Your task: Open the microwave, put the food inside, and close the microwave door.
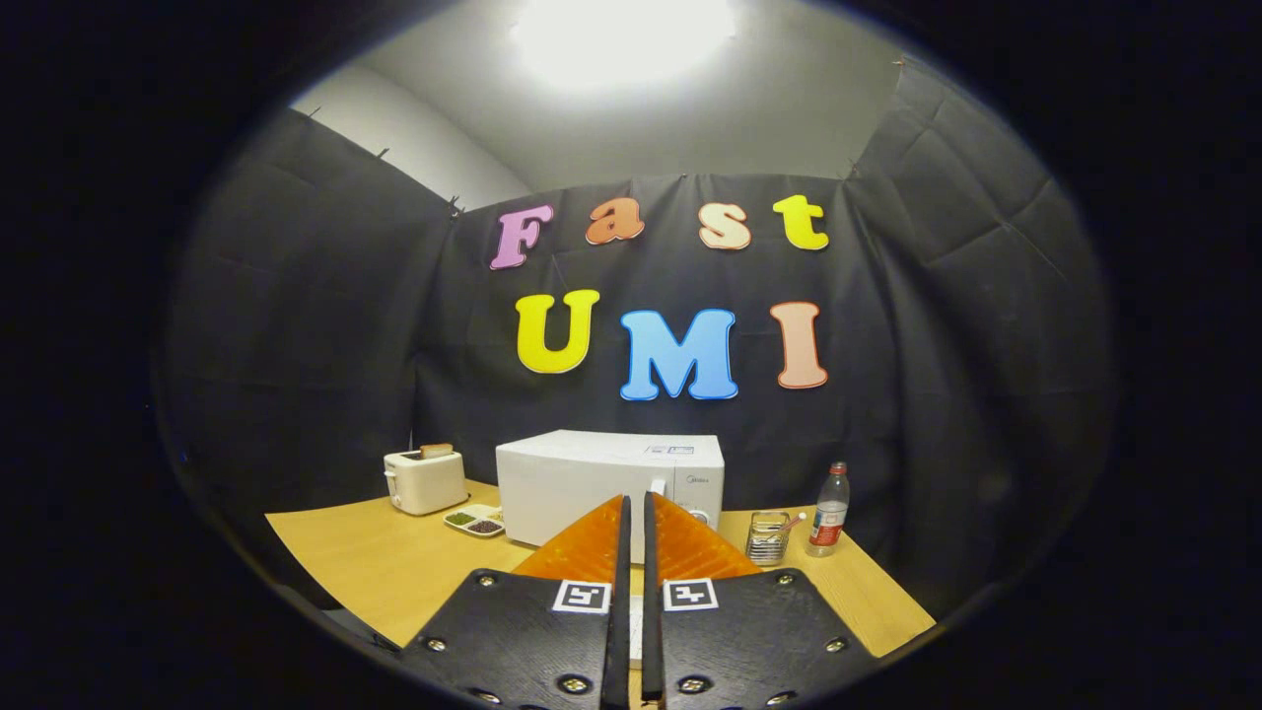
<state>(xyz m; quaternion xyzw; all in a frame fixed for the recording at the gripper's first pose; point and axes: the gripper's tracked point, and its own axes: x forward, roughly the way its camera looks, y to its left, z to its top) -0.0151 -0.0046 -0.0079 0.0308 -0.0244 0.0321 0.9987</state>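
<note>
Gripper view. Hand-held gripper point(634, 505): fingers drawn nearly together, a thin gap between them, holding nothing; aimed at the appliance, likely to reach its door. White box-shaped microwave point(592, 473): door closed, at 12 o'clock just beyond the fingertips, on the light wooden counter point(375, 562). Food: white divided dish of dark and green portions point(474, 520), at 10 o'clock beside the microwave. Cream toaster point(425, 479), 10 o'clock, farther. Clear plastic bottle point(829, 513) and glass jar point(767, 536), 2 o'clock.

Staged kitchen booth, microwave point(609, 481), toaster point(425, 479), wooden table point(385, 562)
</note>
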